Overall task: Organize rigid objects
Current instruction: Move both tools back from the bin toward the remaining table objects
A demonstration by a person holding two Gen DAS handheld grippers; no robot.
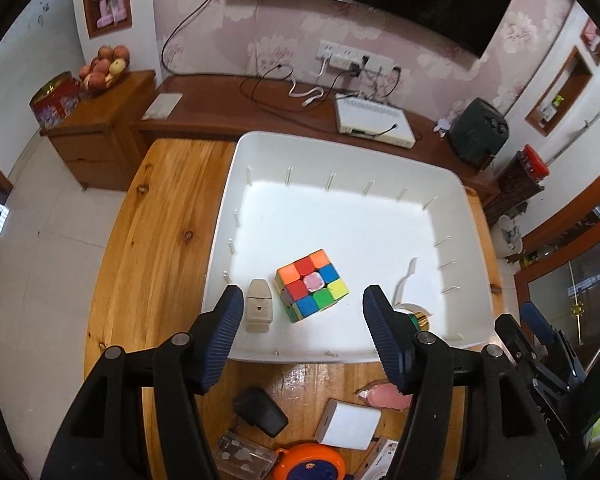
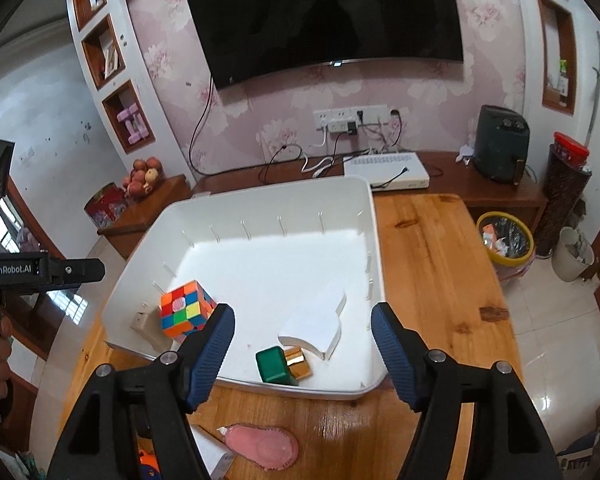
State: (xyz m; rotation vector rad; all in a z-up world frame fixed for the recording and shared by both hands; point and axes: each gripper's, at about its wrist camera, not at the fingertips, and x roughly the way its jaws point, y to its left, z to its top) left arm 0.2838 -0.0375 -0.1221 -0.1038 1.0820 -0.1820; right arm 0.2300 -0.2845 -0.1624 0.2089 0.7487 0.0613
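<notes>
Rubik's cube (image 1: 311, 285) sits in the white bin (image 1: 340, 152) just ahead of your left gripper (image 1: 304, 312), beside a beige case (image 1: 259, 312); the green bottle (image 2: 278, 365) lies ahead of your right gripper (image 2: 302, 340). Both sets of jaws stand apart, holding nothing, so you look to be between placings. Next, turn back toward yourself: the white box (image 1: 350, 424), black piece (image 1: 260, 410) and pink item (image 2: 262, 444) wait below the fingers on the table (image 2: 432, 256).

The wooden table (image 1: 160, 216) carries a white bin (image 1: 220, 240), a pink case (image 2: 264, 446), and a black fob (image 1: 260, 410).
</notes>
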